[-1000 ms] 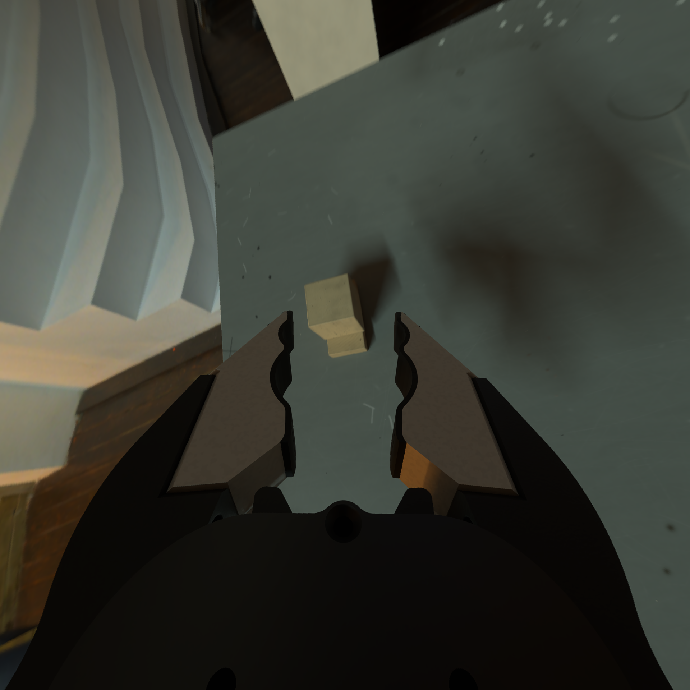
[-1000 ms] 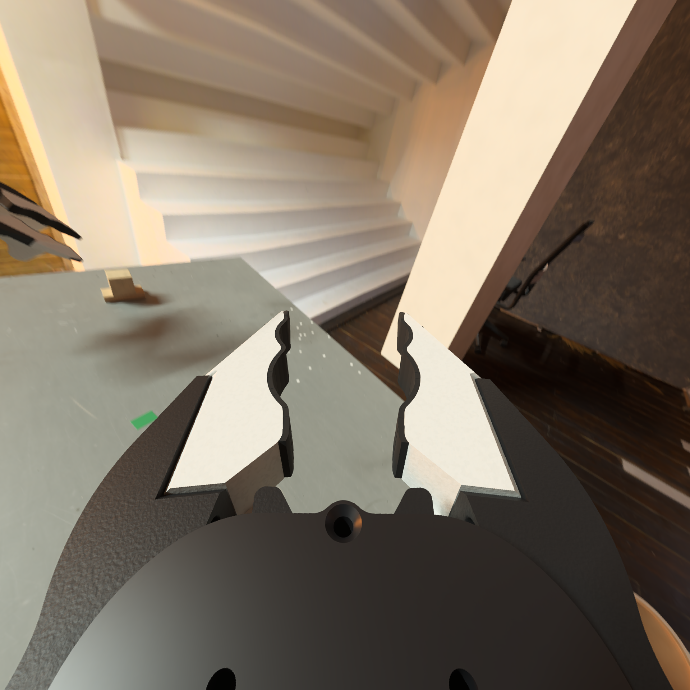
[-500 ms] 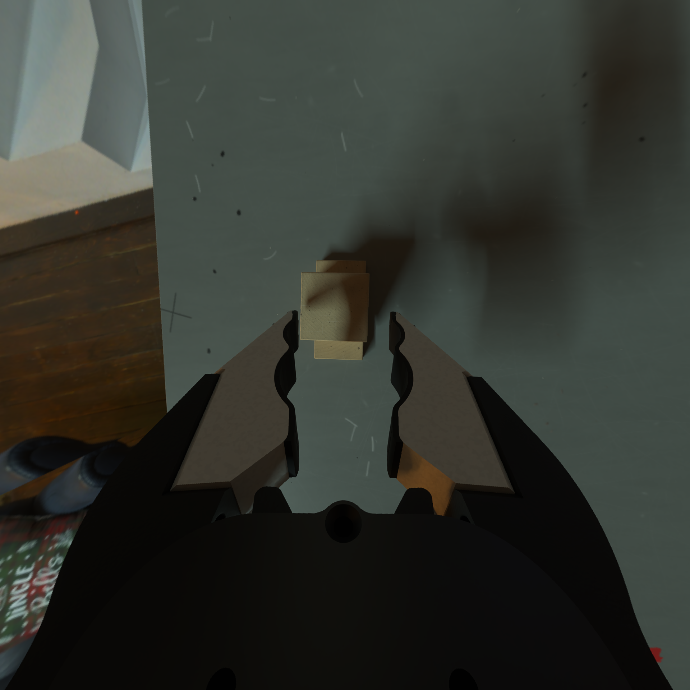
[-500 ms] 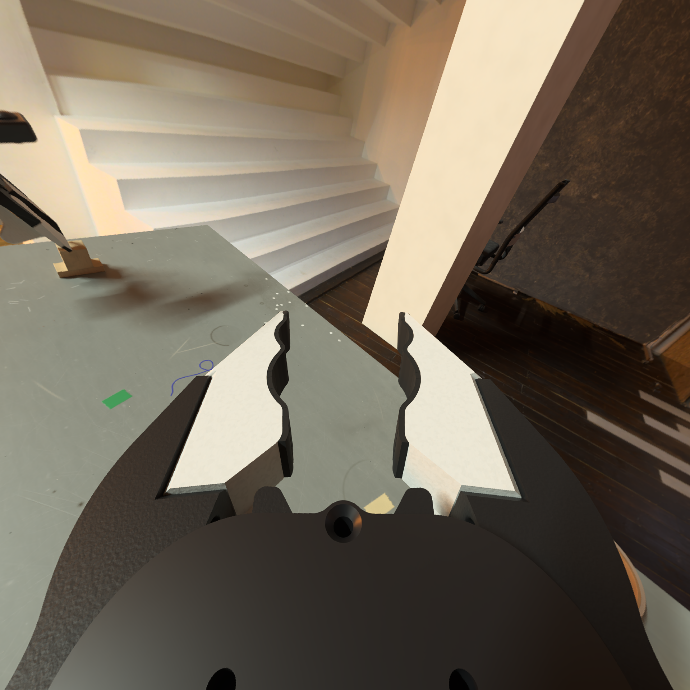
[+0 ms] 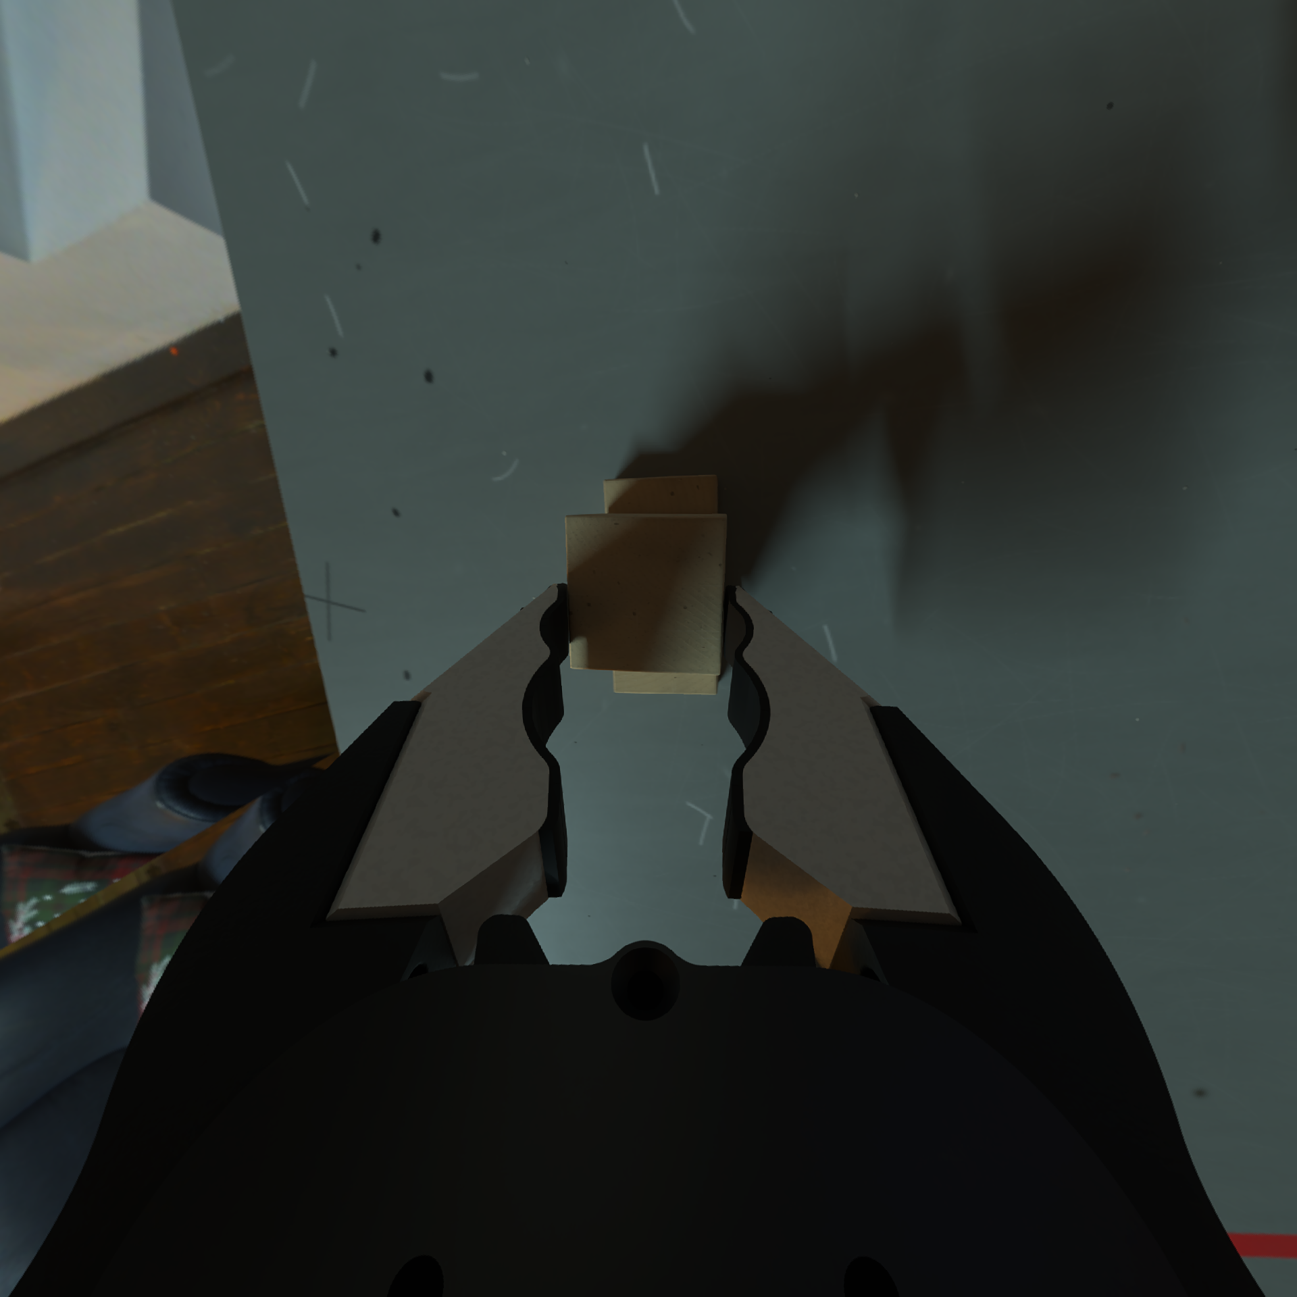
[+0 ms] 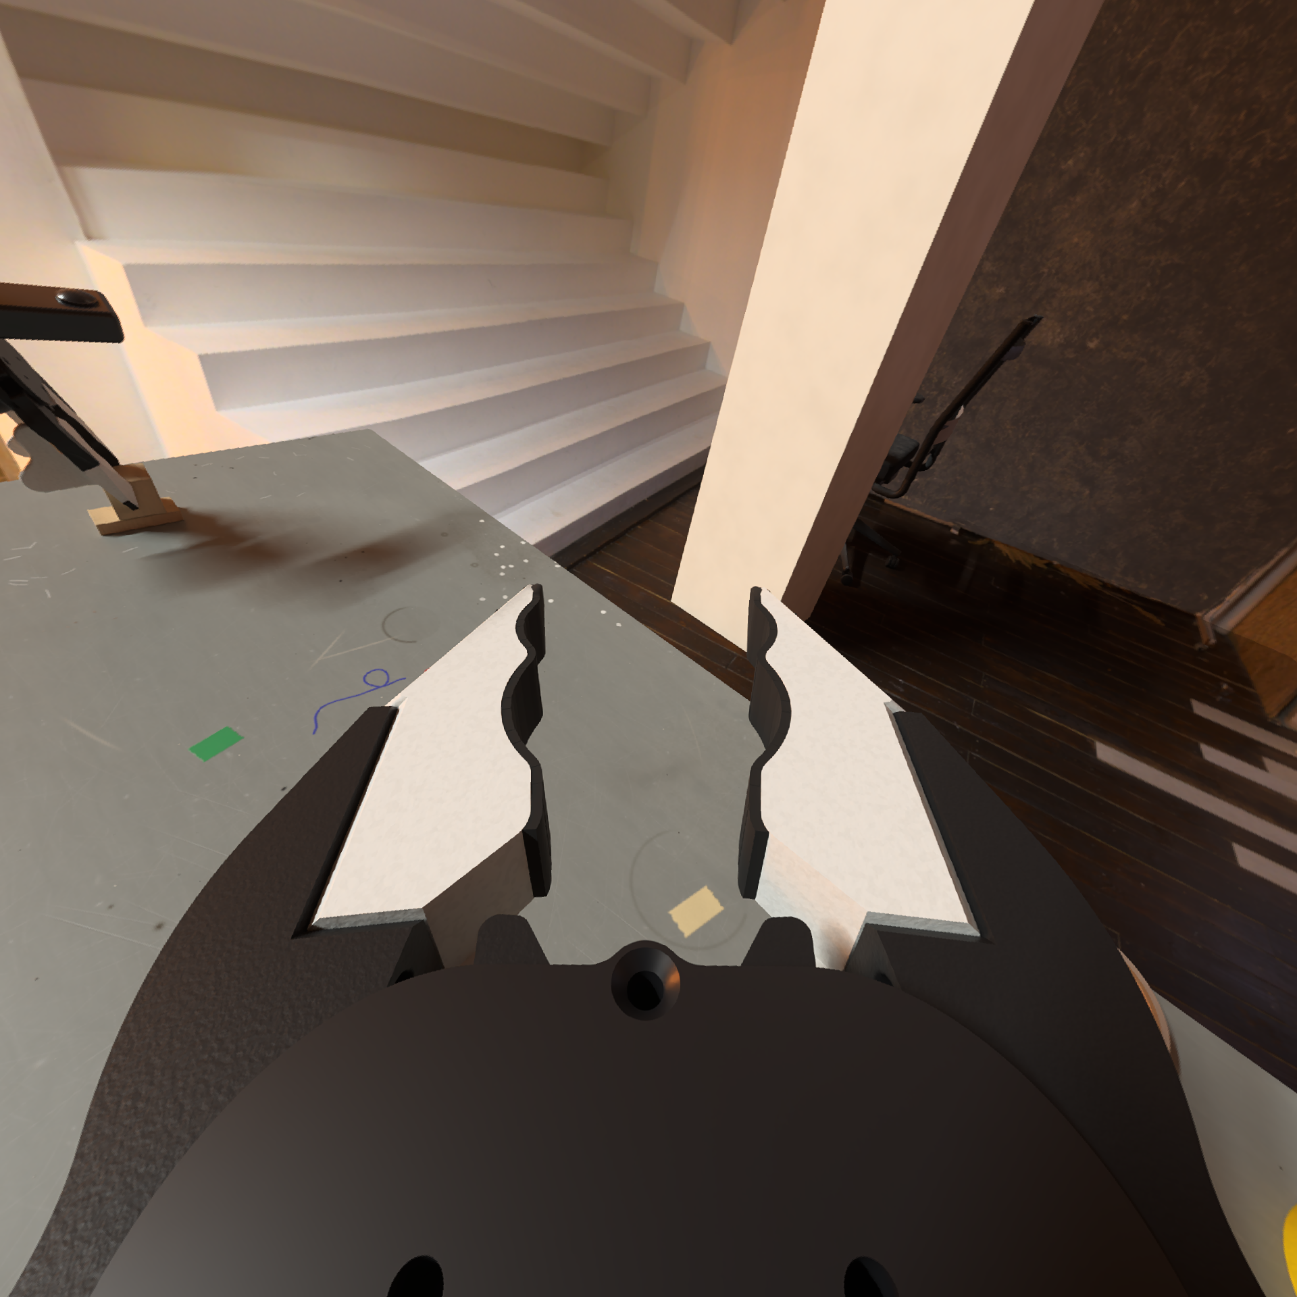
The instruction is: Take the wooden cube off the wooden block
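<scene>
The cube point(image 5: 644, 591) sits on the block point(image 5: 663, 679), and both stand on the grey worktop point(image 5: 842, 210) close to its left edge, as the left wrist view shows it. The block is flat and shows as a narrow strip before and behind the cube. The left gripper point(image 5: 646, 596) looks straight down on them. Its fingers stand apart, one on each side of the cube and very near to its side faces; whether the tips already touch the wood I cannot tell, because this part lies in shadow. In the right wrist view the same gripper reaches down to the cube point(image 6: 144, 488) near the far left corner of the worktop. The right gripper point(image 6: 646, 596) hangs over the right edge, well apart from the cube. Its fingers are spread and hold nothing. On the worktop near it lie a green patch point(image 6: 216, 742) and a tan patch point(image 6: 695, 910).
</scene>
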`<state>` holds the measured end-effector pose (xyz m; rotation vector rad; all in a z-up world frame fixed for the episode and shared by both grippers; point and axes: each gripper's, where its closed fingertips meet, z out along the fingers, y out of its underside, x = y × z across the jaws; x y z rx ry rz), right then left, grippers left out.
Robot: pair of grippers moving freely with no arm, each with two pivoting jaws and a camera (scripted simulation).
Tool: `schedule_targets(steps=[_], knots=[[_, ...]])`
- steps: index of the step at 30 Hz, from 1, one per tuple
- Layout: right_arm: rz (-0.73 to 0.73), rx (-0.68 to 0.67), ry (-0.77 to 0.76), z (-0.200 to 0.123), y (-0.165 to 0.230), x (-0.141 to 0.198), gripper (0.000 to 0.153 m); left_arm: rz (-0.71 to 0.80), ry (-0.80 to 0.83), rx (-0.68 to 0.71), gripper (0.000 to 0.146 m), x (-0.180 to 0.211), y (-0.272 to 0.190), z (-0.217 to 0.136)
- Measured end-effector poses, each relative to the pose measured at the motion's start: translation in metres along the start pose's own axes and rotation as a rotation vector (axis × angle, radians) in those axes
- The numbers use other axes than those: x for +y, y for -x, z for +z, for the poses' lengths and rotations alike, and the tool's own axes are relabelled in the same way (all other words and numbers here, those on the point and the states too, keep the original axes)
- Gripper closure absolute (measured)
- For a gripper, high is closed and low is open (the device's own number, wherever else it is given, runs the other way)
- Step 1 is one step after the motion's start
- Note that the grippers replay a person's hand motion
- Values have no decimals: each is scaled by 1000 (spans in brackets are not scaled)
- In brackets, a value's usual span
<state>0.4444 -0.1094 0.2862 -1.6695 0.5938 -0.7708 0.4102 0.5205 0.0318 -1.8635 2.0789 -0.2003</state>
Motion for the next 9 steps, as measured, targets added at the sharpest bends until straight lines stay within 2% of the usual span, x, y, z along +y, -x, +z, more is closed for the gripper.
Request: schedule_targets(steps=[4,9], knots=[[10,12,-9,-8,-5,0,95,35,-77,-57,102,-5,11,-18],[12,51,-16,-23,-15,-2,95,106,-266,-85,102,-28,5,-83]])
